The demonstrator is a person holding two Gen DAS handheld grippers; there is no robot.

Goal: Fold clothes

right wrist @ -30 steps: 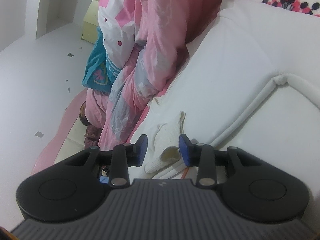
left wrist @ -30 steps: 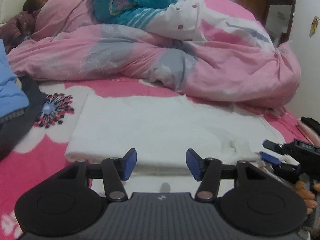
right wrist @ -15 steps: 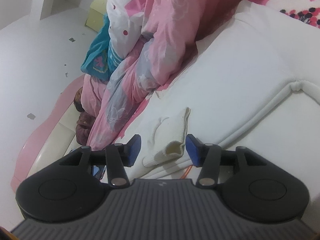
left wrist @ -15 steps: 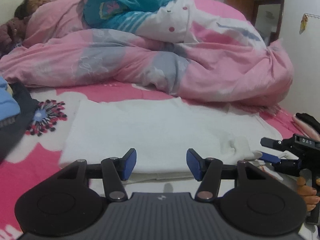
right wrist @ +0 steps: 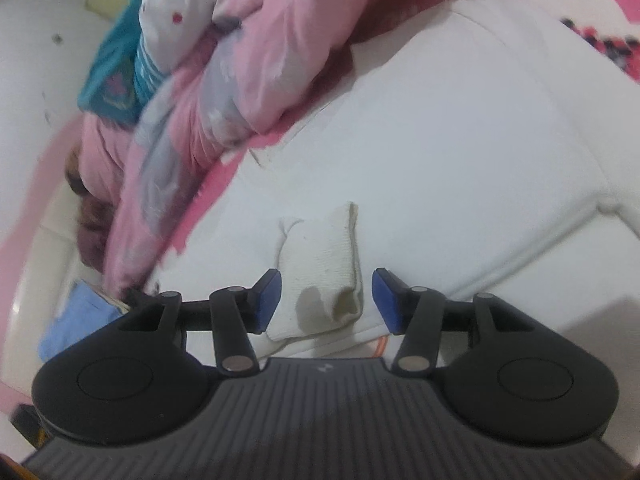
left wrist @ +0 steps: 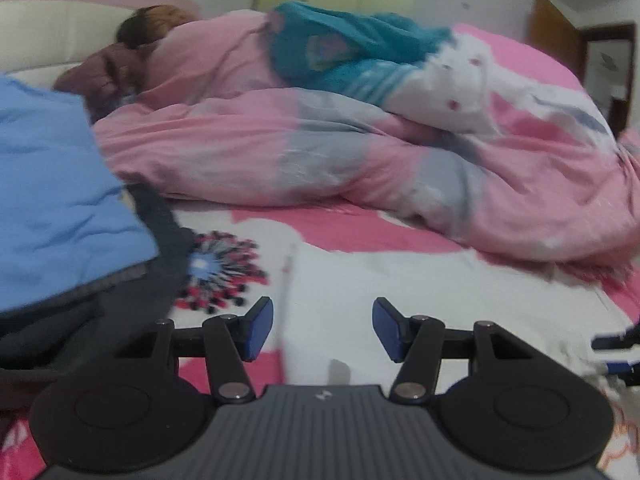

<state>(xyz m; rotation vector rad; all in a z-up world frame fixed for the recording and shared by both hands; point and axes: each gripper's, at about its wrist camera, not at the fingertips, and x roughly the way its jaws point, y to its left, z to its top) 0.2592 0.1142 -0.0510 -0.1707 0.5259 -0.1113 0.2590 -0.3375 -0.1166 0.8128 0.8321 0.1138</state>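
Observation:
A white garment (left wrist: 420, 292) lies folded flat on the pink flowered bedsheet, seen broadly in the right wrist view (right wrist: 460, 140). Its ribbed sleeve cuff (right wrist: 324, 256) rests on top of the cloth, between the spread jaws of my right gripper (right wrist: 326, 296), and the blue pads do not touch it. My left gripper (left wrist: 322, 320) stands open over the garment's left edge with nothing between its fingers. The tip of the right gripper (left wrist: 616, 352) shows at the far right of the left wrist view.
A blue garment (left wrist: 52, 200) lies on a dark one (left wrist: 160, 240) at the left. A bunched pink duvet (left wrist: 280, 152) with a teal cloth (left wrist: 340, 52) covers a sleeping person (left wrist: 152, 24) along the far side. The headboard (left wrist: 48, 32) stands behind.
My right gripper's jaws have spread apart around the cuff and it has pulled back and up. My left gripper has swung left, toward the blue and dark clothes.

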